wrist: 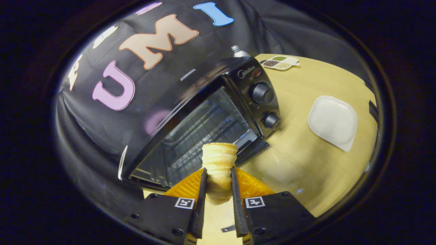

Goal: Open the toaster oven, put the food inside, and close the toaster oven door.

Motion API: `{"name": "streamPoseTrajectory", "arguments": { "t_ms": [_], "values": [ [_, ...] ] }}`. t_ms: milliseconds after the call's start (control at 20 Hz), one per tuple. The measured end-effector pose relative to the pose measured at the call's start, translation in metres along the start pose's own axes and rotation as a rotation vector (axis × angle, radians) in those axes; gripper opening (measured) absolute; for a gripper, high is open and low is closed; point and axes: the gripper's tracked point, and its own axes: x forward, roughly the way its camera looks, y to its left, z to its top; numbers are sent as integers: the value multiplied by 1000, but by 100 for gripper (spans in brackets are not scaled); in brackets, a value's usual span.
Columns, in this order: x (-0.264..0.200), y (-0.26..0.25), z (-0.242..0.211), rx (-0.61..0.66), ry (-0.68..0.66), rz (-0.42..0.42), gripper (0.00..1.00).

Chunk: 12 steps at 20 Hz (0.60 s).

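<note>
- Gripper view. The gripper [218,178] pinches a pastry roll [219,160] between its two fingers [203,190], one finger pressing on each side; the upper part of the roll stands clear above the fingertips.
- The grip is low on the roll, which likely leaves its free end to lead into the opening while the fingers stay back.
- The toaster oven [204,115] lies just ahead of the jaws, tilted in this view. Its chamber looks open, with the wire rack [201,132] exposed beyond the roll. The dropped door cannot be made out with certainty; a dark lip [253,149] shows at the lower front edge, ahead and right of the jaws.
- The control panel with two knobs [262,93] forms the right edge of the opening; the dark left wall of the oven forms the other. Between them the opening is much wider than the roll.
- Judged stage: door open, food not yet inside.
- To the right of the jaws, the wooden table [299,143] carries a white dish [333,121], well apart from the oven. A divided tray [280,62] and a bottle top [238,51] lie beyond the oven.
</note>
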Motion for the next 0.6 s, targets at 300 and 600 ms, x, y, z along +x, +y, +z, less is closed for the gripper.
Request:
{"name": "streamPoseTrajectory", "arguments": {
  "t_ms": [300, 600],
  "values": [
    [28, 28, -5, 194, -68, 46, 39],
    [48, 51, -2, 267, -133, 88, 39]
  ]
}}
